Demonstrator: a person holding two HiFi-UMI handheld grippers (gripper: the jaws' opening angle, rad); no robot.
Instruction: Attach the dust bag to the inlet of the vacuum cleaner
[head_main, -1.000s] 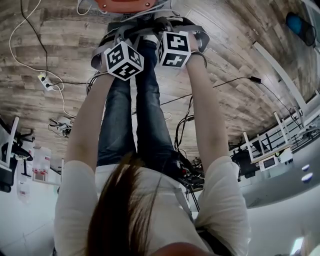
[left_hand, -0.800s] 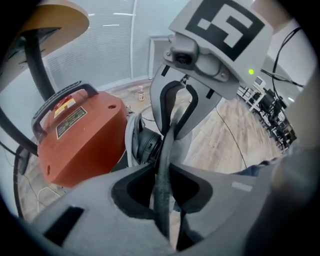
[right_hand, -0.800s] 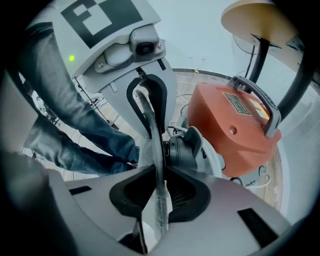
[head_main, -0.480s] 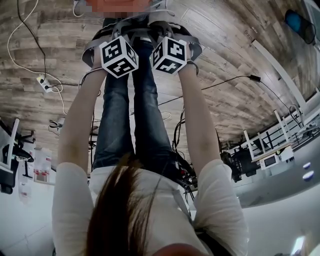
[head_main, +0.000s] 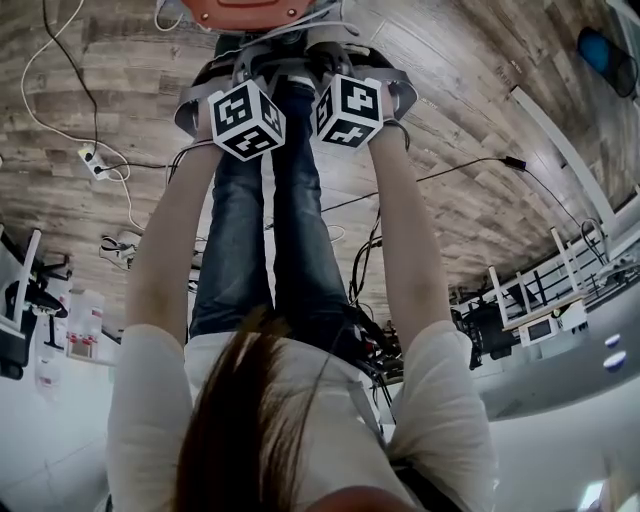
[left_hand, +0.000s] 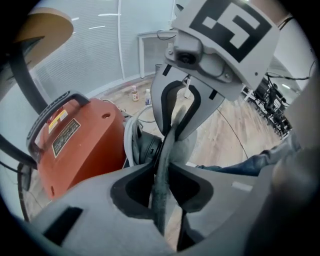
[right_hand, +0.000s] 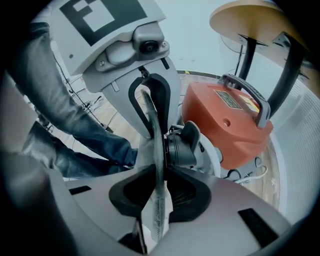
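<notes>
Left hand-held gripper (left_hand: 161, 167) closed narrow on a fold of the grey dust bag (left_hand: 160, 200), pads pressing the fabric from both sides. Right hand-held gripper (right_hand: 159, 172) likewise clamped on the bag's pale mesh edge, facing the left one. Both close together, side by side, pointing steeply down. Bag held up between them, right against the dark round inlet (right_hand: 182, 146) on the front of the orange vacuum cleaner (right_hand: 225, 125) — unclear whether seated on it. Vacuum cleaner standing on the wooden floor (head_main: 100, 230), just past the person's jean-clad legs (head_main: 240, 240). In the head view, marker cubes (head_main: 247, 120) at the ends of two outstretched arms, with a white power strip (head_main: 92, 166) on the floor off to the left.
</notes>
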